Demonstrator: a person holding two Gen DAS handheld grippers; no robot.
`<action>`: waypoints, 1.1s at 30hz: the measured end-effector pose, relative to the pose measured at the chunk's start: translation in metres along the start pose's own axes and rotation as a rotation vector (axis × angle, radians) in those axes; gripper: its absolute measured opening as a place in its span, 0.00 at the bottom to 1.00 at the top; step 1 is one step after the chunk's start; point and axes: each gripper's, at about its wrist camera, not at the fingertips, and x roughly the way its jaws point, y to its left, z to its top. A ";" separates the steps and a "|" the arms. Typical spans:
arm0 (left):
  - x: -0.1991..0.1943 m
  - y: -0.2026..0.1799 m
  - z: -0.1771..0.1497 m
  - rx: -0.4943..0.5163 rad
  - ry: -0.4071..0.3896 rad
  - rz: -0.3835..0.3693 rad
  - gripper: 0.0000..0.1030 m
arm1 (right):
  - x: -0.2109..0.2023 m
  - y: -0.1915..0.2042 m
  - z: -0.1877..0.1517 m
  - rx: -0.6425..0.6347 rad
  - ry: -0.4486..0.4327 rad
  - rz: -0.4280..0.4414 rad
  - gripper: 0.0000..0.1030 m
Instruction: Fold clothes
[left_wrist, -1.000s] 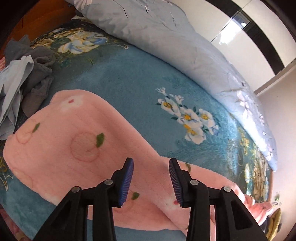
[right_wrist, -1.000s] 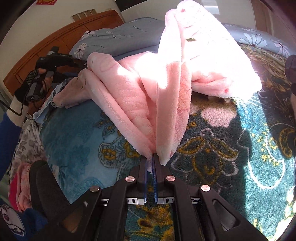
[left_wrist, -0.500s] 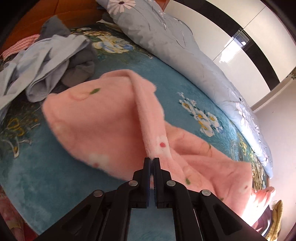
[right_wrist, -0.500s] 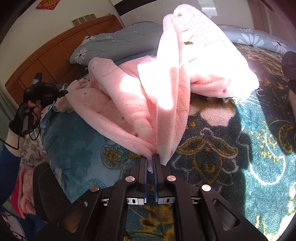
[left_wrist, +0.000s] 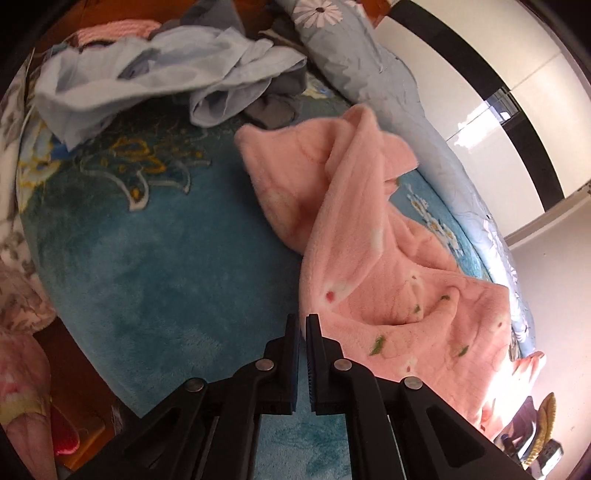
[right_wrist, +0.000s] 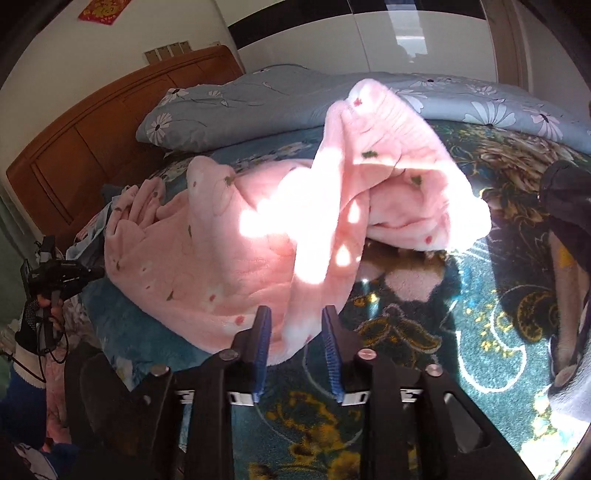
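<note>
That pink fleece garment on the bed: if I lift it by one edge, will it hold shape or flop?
The pink fleece garment will likely flop: it already lies in soft folds and drapes in a limp strip between the opening right tool. Its plush pile looks grippy rather than slippery. It seems bulky, so trailing parts may drag across the blue blanket.

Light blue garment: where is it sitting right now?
In the left wrist view the light blue garment lies crumpled at the top left on the teal blanket, beyond the pink fleece garment and beside the floral pillow.
</note>
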 end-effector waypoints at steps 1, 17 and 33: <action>-0.009 -0.008 0.006 0.029 -0.031 0.005 0.09 | 0.000 -0.005 0.010 0.026 -0.024 -0.010 0.47; -0.020 -0.079 0.092 0.219 -0.177 0.045 0.50 | 0.081 -0.046 0.140 0.302 -0.088 -0.031 0.10; 0.045 -0.113 0.109 0.337 -0.049 0.053 0.53 | -0.044 -0.060 0.017 0.197 -0.029 -0.310 0.07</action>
